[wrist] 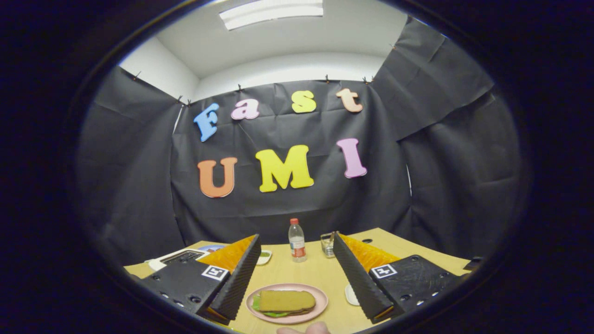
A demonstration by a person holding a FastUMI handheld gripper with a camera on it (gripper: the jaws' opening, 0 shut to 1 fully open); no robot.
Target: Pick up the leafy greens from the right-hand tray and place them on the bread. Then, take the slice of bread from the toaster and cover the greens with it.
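Note:
A pink plate (320, 297) lies on the wooden table between my two fingers. On it a brown bread slice (286, 300) lies flat over leafy greens (256, 304), whose green edge sticks out at the left and under the front. My gripper (297, 278) stands open, raised above the plate, with nothing between its black ribbed fingers (241, 278). A white toaster (178, 256) stands at the far left, partly hidden behind the left finger. A small white tray (350, 294) peeks out beside the right finger.
A clear water bottle (296, 240) with a red cap stands at the table's far middle. A wire holder (327, 244) is to its right. A small white dish with something green (264, 256) sits behind the left finger. A person's fingertips (304, 330) show at the near edge.

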